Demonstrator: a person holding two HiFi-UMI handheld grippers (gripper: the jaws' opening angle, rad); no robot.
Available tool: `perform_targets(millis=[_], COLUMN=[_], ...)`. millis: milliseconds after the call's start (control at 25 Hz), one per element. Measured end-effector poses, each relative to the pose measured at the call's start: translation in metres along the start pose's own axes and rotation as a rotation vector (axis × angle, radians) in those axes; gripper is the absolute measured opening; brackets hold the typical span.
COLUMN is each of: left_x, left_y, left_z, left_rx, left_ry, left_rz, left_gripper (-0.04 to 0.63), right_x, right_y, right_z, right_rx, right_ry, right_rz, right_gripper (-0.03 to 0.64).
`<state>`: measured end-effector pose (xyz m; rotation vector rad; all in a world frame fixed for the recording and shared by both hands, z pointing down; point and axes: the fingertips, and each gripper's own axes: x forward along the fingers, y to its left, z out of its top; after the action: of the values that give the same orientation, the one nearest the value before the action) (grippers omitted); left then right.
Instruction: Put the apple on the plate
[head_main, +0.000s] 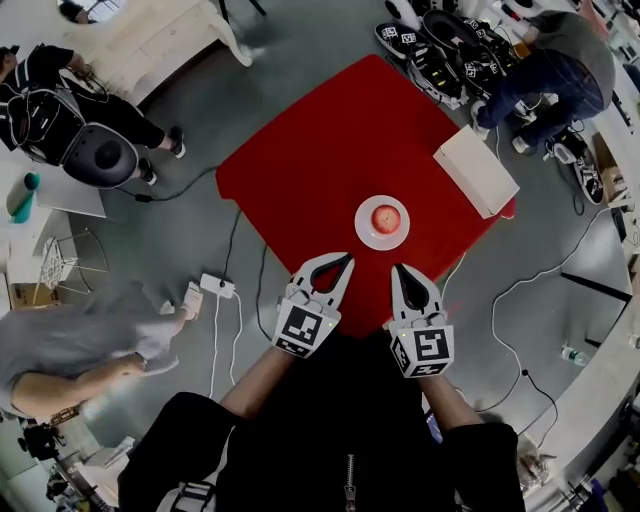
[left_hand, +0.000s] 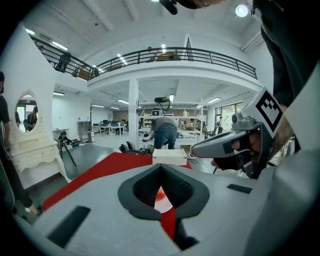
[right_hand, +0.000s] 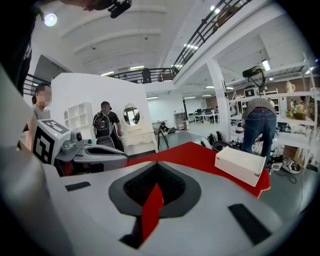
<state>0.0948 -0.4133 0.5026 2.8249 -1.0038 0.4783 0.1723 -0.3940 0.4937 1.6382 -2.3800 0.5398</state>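
Note:
A red apple (head_main: 386, 218) sits on a small white plate (head_main: 364, 232) on the red table (head_main: 320, 140), near its front corner. Both grippers hover side by side just short of the plate, on my side of it. My left gripper (head_main: 347, 259) is shut and holds nothing. My right gripper (head_main: 398, 268) is shut too, with nothing in it. In the left gripper view the shut jaws (left_hand: 160, 167) frame a sliver of the plate (left_hand: 163, 202) and apple (left_hand: 160, 194). In the right gripper view the jaws (right_hand: 157, 165) show only red table through the slit.
A white box (head_main: 476, 168) lies at the table's right corner, also in the right gripper view as the white box (right_hand: 240, 165). People stand and bend around the room. Cables and a power strip (head_main: 216, 285) lie on the grey floor to the left.

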Motion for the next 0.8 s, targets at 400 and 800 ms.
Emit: perform_targets(millis=[400, 800], left_x=[0.001, 0.003], left_y=[-0.011, -0.019], left_z=[-0.006, -0.010], left_rx=[-0.017, -0.021], left_ry=[0.008, 0.015], left_rz=[-0.005, -0.015], left_gripper=[0.006, 0.006], right_x=[-0.012, -0.017], right_y=[0.000, 0.001], right_z=[-0.014, -0.018], right_rx=[-0.003, -0.003], right_ry=[0.025, 0.035], right_rz=[0.003, 0.008], right_gripper=[0.011, 0.011])
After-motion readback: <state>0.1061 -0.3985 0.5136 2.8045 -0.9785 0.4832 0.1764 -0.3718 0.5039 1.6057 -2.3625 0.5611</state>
